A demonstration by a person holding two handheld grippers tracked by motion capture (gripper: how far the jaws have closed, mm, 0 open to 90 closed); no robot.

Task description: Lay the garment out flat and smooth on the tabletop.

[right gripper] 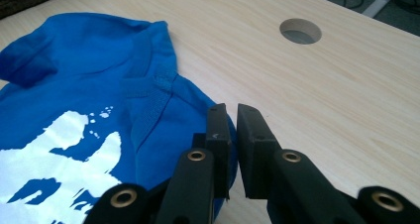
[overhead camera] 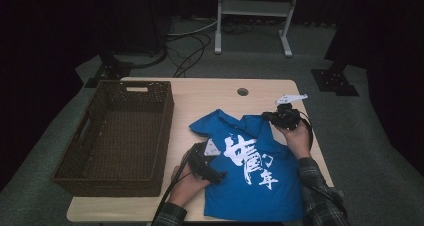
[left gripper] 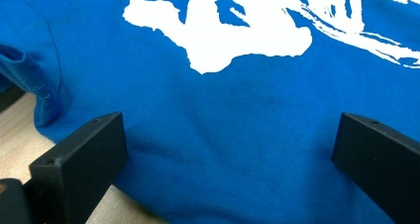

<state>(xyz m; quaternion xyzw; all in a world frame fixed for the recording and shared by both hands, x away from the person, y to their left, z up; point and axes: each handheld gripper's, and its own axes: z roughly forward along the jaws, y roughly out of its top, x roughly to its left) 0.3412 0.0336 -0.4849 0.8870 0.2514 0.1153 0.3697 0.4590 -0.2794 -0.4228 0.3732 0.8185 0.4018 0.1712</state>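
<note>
Far left of the tabletop: a dark wicker basket, rectangular, with a handle slot in its far wall. It stands well apart from my grippers.

Just right of the basket, my left gripper sits at the left edge of the blue T-shirt. From the left gripper view, its jaws stand wide apart, one on each side of a stretch of blue cloth. The cloth lies flat between them and nothing is pinched. The left jaw is over the hem where the cloth meets bare wood. The white print starts just beyond the jaws.

Middle: the T-shirt lies spread on the near right part of the tabletop, front up, white brush characters across the chest, collar toward the far side. One sleeve points left toward the basket.

Further right, beyond the shirt: a round cable hole in the tabletop.

Right: my right gripper is at the shirt's far right shoulder. In the right gripper view, its jaws are all but closed, only a thin slit between them. The blue cloth lies to the left of the tips and passes under the left jaw. I cannot tell whether any cloth is caught in them. Bare wood lies on the other side.
</note>
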